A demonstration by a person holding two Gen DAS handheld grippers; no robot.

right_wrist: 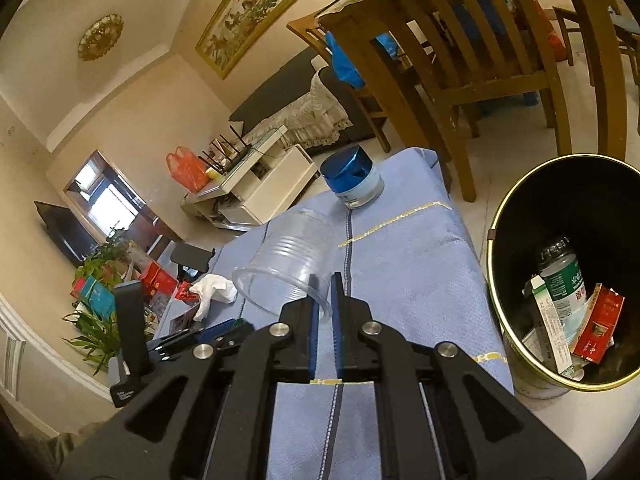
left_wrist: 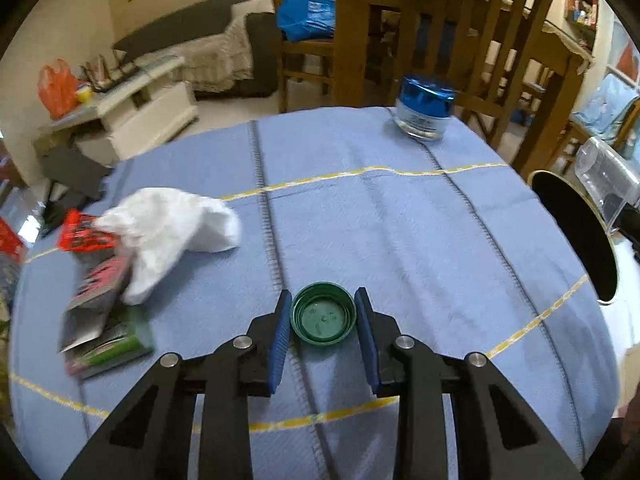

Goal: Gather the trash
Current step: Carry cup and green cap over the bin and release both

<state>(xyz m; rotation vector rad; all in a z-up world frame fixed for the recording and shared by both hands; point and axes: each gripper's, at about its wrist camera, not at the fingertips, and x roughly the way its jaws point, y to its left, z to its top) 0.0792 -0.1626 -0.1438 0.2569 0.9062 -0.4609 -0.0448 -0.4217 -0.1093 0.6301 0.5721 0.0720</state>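
Observation:
A green bottle cap (left_wrist: 323, 319) lies open side up on the blue tablecloth (left_wrist: 400, 220). My left gripper (left_wrist: 324, 294) is shut on it, one blue pad against each side. My right gripper (right_wrist: 325, 278) is shut on the rim of a clear plastic cup (right_wrist: 288, 256), held tilted above the cloth; in the left wrist view the cup (left_wrist: 604, 184) shows at the far right. A crumpled white tissue (left_wrist: 172, 232) (right_wrist: 214, 286) lies on the left of the table, over a red wrapper (left_wrist: 80, 236) and several printed packets (left_wrist: 104, 320).
A black bin with a gold rim (right_wrist: 520, 208) (left_wrist: 572, 232) stands on the floor by the table's right edge, with a bottle and cartons inside. A blue-lidded jar (left_wrist: 424, 112) (right_wrist: 352, 180) stands at the far edge. Wooden chairs (left_wrist: 460, 40) stand behind the table.

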